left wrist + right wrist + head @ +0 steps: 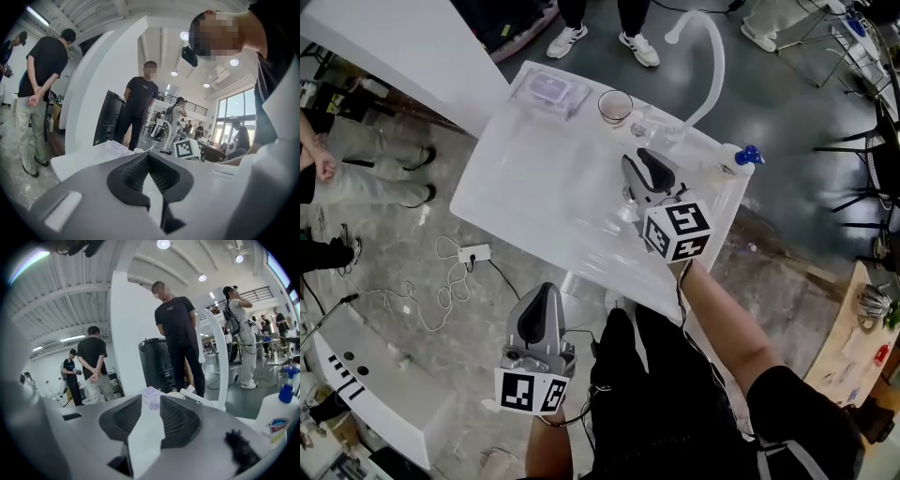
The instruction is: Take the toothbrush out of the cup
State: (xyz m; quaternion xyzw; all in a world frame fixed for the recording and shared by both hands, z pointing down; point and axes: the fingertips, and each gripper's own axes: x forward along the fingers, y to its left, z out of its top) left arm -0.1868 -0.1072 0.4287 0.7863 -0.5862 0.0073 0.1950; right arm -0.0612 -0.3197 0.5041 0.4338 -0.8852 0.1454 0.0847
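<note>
The left gripper [544, 292] is hanging off the near edge of the table [525, 197], jaws closed tip to tip on nothing. It is probably being kept out of the way as the spare hand. Farther right, the cup [615, 106] is standing upright near the table's far edge, looking short and clear with a brownish rim. No toothbrush is showing above it, so I cannot tell where the brush is lying. The right gripper [641, 157] is hovering near the cup, jaws partly apart and empty, seemingly placed for working there.
</note>
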